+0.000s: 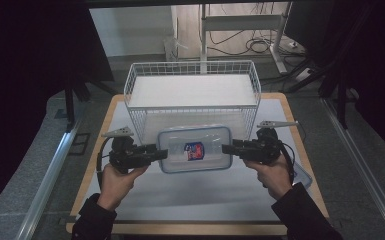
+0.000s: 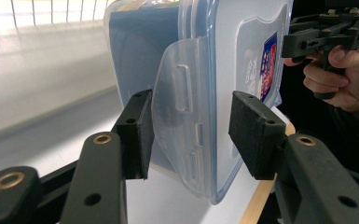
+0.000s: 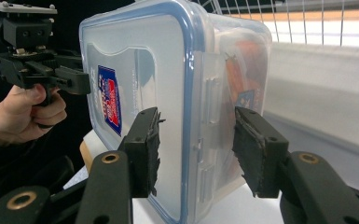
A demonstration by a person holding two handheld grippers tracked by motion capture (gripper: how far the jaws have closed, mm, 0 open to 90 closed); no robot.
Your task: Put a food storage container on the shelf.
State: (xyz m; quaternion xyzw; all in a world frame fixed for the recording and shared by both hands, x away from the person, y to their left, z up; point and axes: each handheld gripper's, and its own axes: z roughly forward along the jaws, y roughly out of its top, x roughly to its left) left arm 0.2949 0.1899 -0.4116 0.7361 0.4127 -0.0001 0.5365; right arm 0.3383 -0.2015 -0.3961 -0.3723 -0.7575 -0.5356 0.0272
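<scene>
Container [image 1: 195,149] lid up, long axis L-R; left tool [image 1: 156,151], right tool [image 1: 228,148] clamping its short ends

— What stood behind, on the pale wooden-edged counter [image 1: 300,145]?

— A white wire-mesh basket [image 1: 192,90], rectangular and upright at the counter's far side, its floor bare and bright.

— Anything lying on the counter's right?

— A clear plastic lid with a blue rim [image 1: 303,176], flat near the right edge and partly hidden.

— And beyond the counter?

— A white metal desk frame [image 1: 280,45] stood on the grey floor, with dark cables [image 1: 257,46] looped beneath it. Black curtains [image 1: 25,60] hung on both sides.
</scene>
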